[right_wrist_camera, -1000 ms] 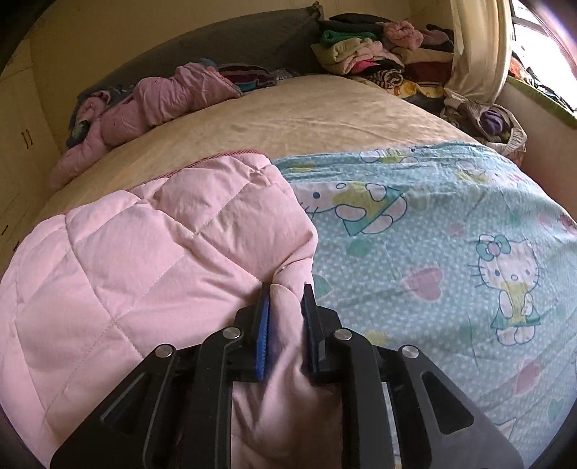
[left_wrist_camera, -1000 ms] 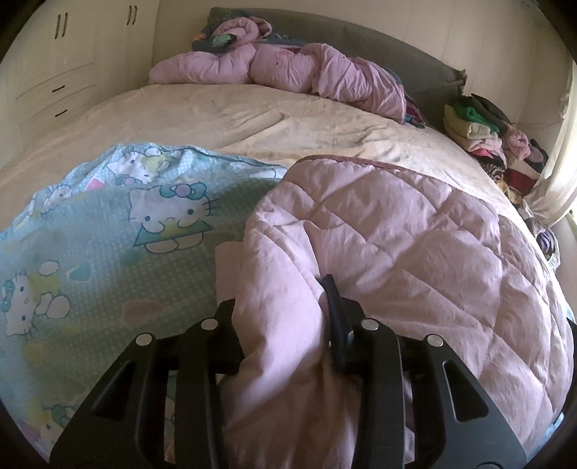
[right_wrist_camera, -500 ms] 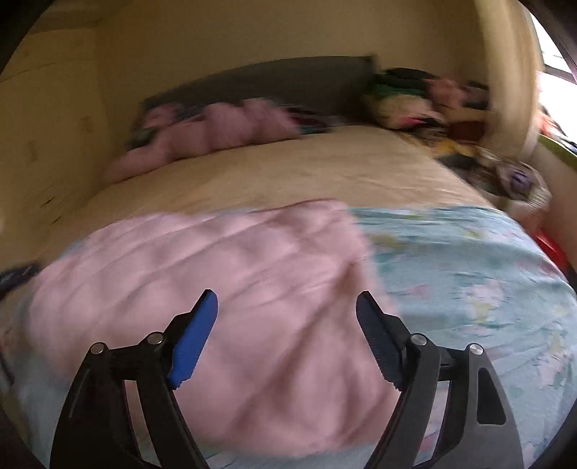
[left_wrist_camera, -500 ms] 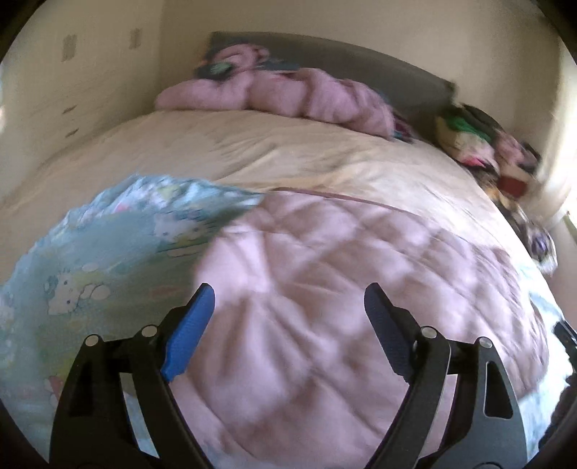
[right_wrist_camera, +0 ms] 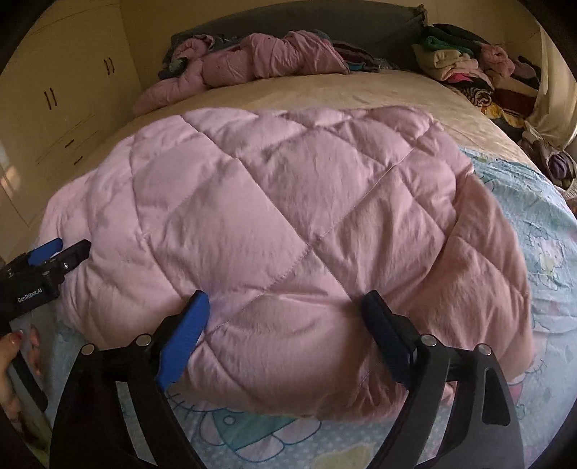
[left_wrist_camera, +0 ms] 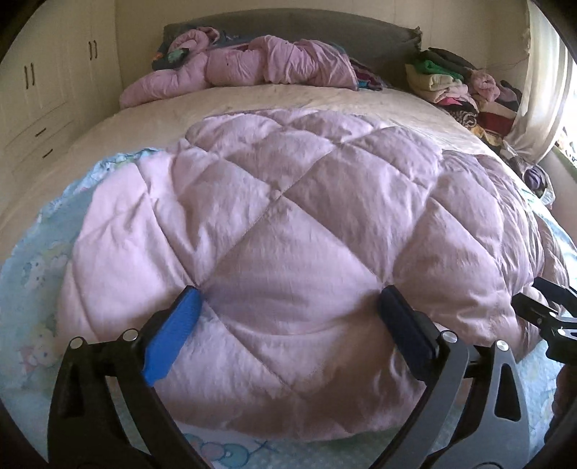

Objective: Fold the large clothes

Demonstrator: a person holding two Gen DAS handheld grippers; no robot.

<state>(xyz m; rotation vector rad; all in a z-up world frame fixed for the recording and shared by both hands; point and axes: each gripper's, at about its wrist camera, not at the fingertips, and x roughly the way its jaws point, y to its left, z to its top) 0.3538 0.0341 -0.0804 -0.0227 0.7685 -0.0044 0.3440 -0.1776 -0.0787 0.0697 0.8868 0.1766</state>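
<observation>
A wide bed point(left_wrist_camera: 295, 99) with a cream cover fills both views, a grey headboard point(left_wrist_camera: 288, 27) at its far end. On the near half lies a light blue cartoon-print sheet point(right_wrist_camera: 541, 223), and folded on top of it sits the pink quilted comforter point(left_wrist_camera: 288, 202), its diamond stitching facing up and its near edge just short of the sheet's near edge. A second, crumpled pink quilt point(left_wrist_camera: 252, 65) lies along the headboard, and a pile of folded clothes point(left_wrist_camera: 454, 83) is stacked at the far right corner beside a pale curtain point(left_wrist_camera: 541, 72). White cupboards point(left_wrist_camera: 43, 83) line the left wall. The left claw point(left_wrist_camera: 288, 324) is spread wide and opening, its blue pads clear of the fabric with nothing pinched. The right claw point(right_wrist_camera: 285, 324) is likewise spread and opening above the comforter's near edge, holding nothing. A hand point(right_wrist_camera: 14, 360) shows at the right view's left edge.
</observation>
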